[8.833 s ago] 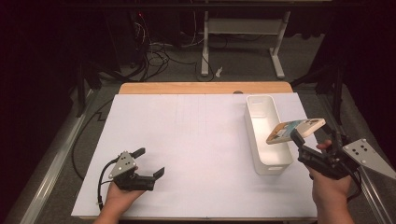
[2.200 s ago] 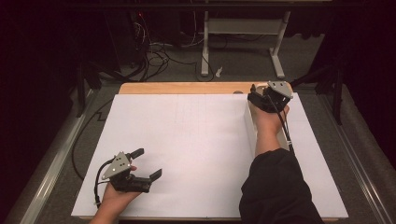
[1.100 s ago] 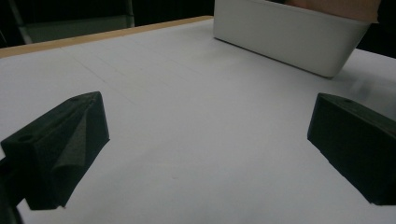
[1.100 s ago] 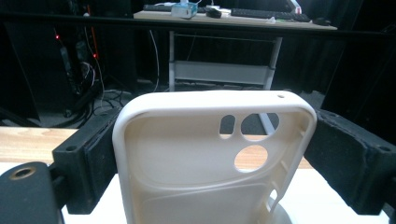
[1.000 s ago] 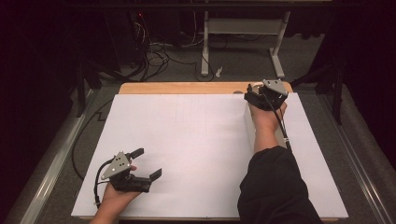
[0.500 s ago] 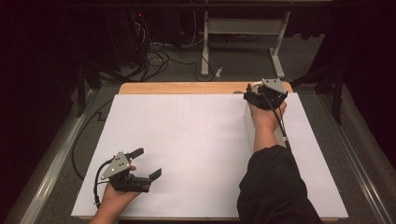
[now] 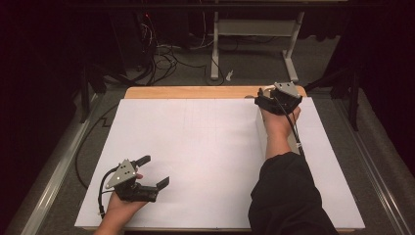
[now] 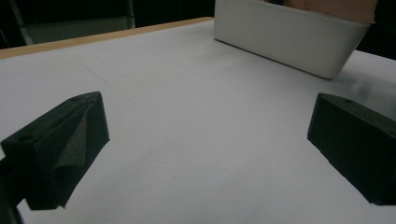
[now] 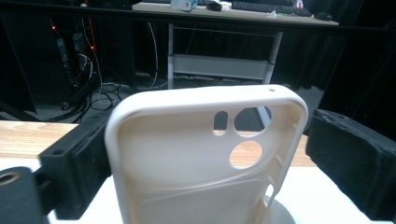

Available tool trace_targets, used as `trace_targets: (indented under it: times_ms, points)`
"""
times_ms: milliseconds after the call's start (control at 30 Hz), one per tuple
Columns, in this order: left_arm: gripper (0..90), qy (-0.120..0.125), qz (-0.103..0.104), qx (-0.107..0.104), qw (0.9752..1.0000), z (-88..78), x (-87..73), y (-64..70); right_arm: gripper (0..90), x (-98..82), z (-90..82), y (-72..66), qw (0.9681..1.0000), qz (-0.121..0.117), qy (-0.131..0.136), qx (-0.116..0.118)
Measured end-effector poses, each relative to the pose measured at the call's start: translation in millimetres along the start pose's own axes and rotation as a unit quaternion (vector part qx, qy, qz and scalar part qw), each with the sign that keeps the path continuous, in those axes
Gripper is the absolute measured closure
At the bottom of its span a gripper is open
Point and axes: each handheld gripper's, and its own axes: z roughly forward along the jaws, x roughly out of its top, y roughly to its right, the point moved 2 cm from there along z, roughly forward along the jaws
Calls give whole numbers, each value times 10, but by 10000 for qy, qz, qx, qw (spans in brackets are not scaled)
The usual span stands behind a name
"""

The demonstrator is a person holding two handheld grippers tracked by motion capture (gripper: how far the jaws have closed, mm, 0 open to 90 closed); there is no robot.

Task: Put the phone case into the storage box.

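A wooden table (image 7: 195, 92) fills the middle of the high view, almost wholly covered by a white sheet (image 7: 195, 147). A white bin (image 8: 289, 37) stands on the sheet at its upper right.

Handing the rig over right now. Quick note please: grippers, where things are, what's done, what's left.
Right gripper: at the table's far wooden edge. Its jaws have just been opening, and the cream plastic phone case is upright between them; the pads look just off it.
Left gripper: open and empty, low over the white table sheet, front left.
White rectangular plastic bin: on the right of the sheet, under the right forearm.
Done: case is at the far edge, release under way.
Left: probably check that the case stands alone (its base is out of view), then back the right gripper off.
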Motion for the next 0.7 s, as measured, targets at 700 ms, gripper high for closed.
trace_targets:
  times_ms: [700]
  points:
    - [2,-18,-13,-24,10000,4,-8,-7,0,-1,44,13,9997,-33,-162,152]
